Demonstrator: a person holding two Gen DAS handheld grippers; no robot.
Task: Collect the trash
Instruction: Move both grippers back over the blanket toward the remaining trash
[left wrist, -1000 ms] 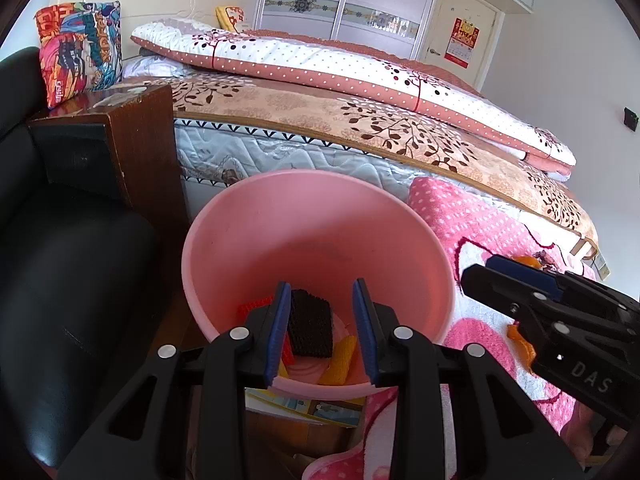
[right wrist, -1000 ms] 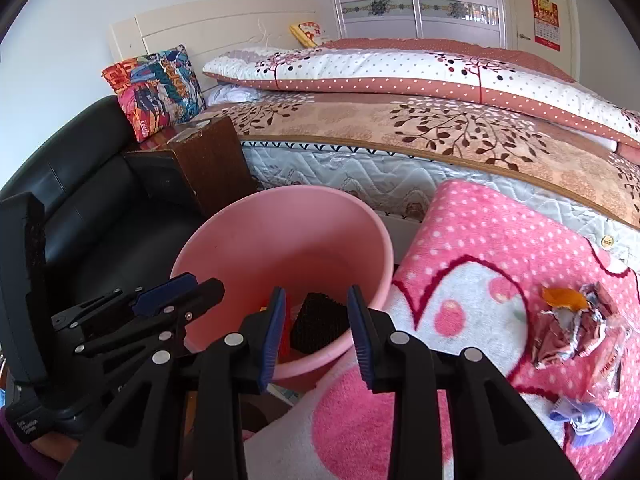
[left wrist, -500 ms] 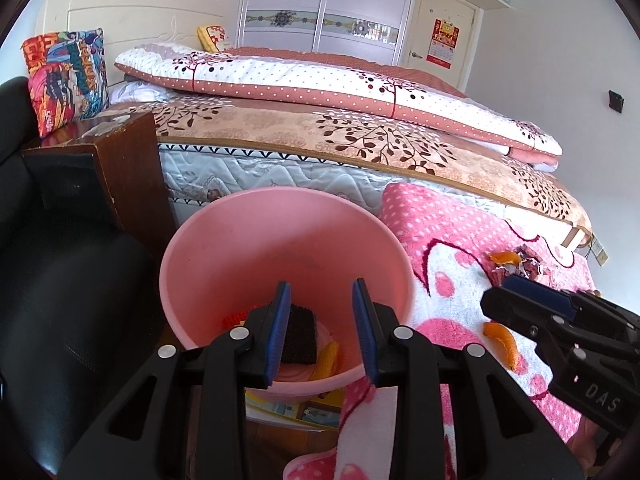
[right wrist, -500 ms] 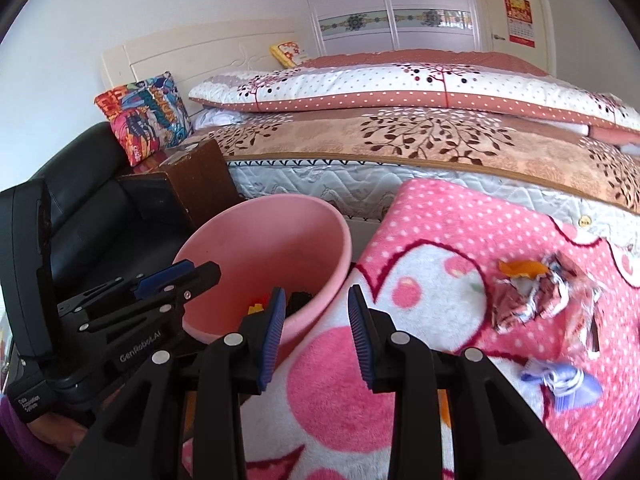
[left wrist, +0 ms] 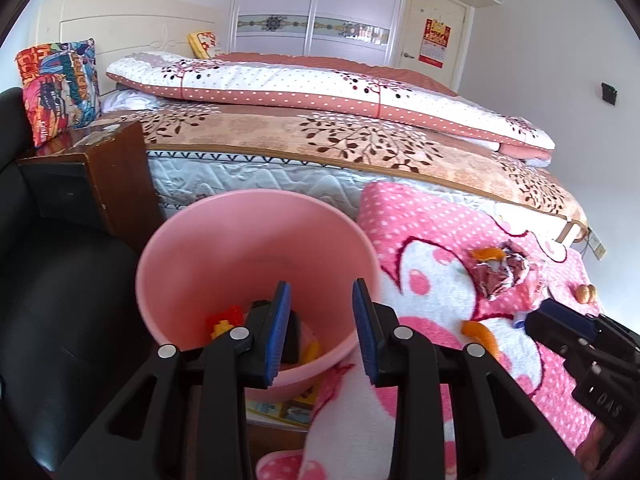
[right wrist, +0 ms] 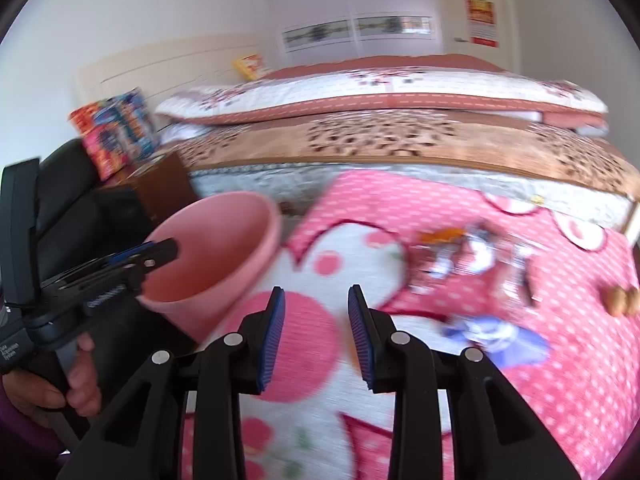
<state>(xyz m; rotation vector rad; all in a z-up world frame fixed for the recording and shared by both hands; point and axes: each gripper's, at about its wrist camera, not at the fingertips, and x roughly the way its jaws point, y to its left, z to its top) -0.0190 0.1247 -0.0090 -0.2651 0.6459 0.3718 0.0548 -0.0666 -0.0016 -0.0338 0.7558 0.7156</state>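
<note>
With both jaws parted and empty, the right gripper [right wrist: 316, 320] should next seek the peel [left wrist: 480, 334] at bin's [left wrist: 256, 216] three o'clock.

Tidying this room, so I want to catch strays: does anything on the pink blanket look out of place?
Yes: crumpled wrappers, orange peel pieces and a walnut lie scattered on the pink blanket, outside the pink bin.

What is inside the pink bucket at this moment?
The left wrist view shows the pink bucket holding a red and yellow piece, a black block and a yellow scrap. The left gripper covers part of the bottom, so more could lie there.
</note>
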